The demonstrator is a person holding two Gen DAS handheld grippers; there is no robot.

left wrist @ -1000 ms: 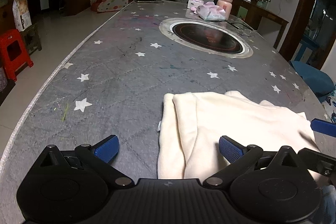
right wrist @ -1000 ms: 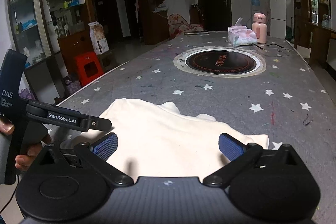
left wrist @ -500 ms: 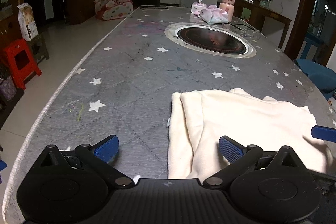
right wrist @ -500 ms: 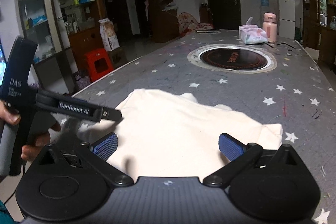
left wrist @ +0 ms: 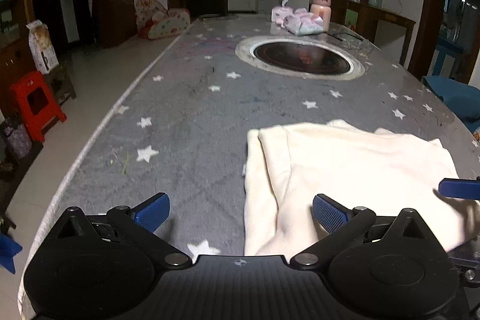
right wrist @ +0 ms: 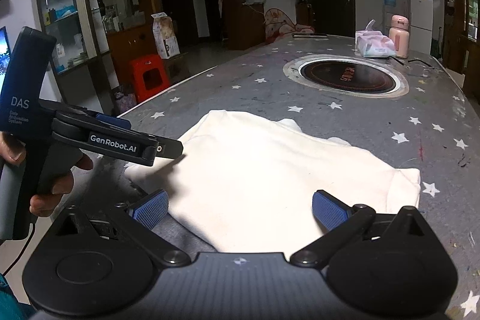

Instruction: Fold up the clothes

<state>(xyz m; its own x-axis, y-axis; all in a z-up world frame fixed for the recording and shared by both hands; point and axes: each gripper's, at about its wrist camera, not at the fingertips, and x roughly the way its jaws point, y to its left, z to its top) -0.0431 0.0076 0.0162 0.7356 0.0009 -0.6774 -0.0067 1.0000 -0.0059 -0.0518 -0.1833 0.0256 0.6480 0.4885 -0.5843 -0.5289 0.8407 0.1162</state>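
A cream garment (left wrist: 345, 167) (right wrist: 270, 173) lies folded flat on the grey star-patterned table (left wrist: 195, 116), near its front edge. My left gripper (left wrist: 240, 212) is open above the garment's left edge, with nothing between its blue pads. My right gripper (right wrist: 238, 207) is open too, held just above the near part of the cloth, holding nothing. The left gripper's body (right wrist: 99, 137) shows at the left of the right wrist view, held by a hand (right wrist: 51, 185). A blue fingertip of the right gripper (left wrist: 459, 189) shows at the right edge of the left wrist view.
A round induction hob (left wrist: 300, 57) (right wrist: 346, 77) is set into the table's middle. Tissue packs (left wrist: 300, 21) and a pink flask (left wrist: 320, 6) stand at the far end. A red stool (left wrist: 33, 101) and shelves lie off the left side, a blue chair (left wrist: 456, 98) off the right.
Both grippers have pulled back toward the table's front edge and lifted slightly. The garment has stayed flat where it lay. Both stay open.
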